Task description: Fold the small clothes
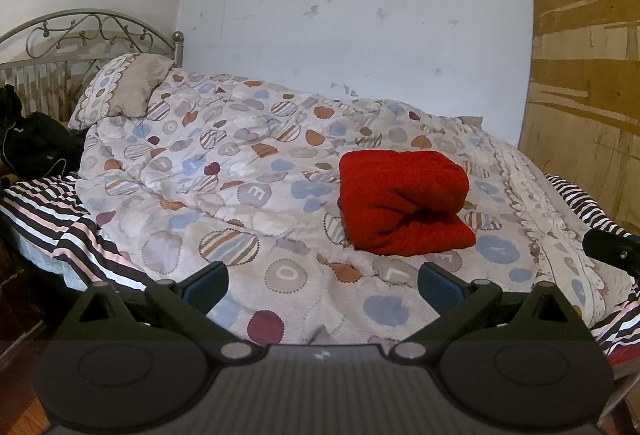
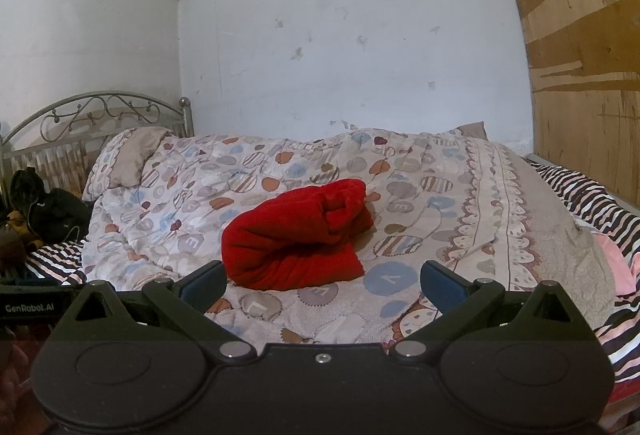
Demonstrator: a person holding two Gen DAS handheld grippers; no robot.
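Both tools, left point(image 1: 323, 285) and right point(image 2: 323, 283), gaped wide and empty while the red garment point(image 1: 402, 201) sat folded on the bed point(image 1: 240, 171); you seemed finished, needing only withdrawal.

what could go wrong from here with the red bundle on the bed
1. The red garment sits as a thick, loose roll; its top layer could spring open, since neither the left gripper nor the right gripper holds it.
2. The quilt under it is soft and wrinkled, so a low grab may pinch quilt along with garment.
3. Both grippers are open side by side and could bump if they close in together.
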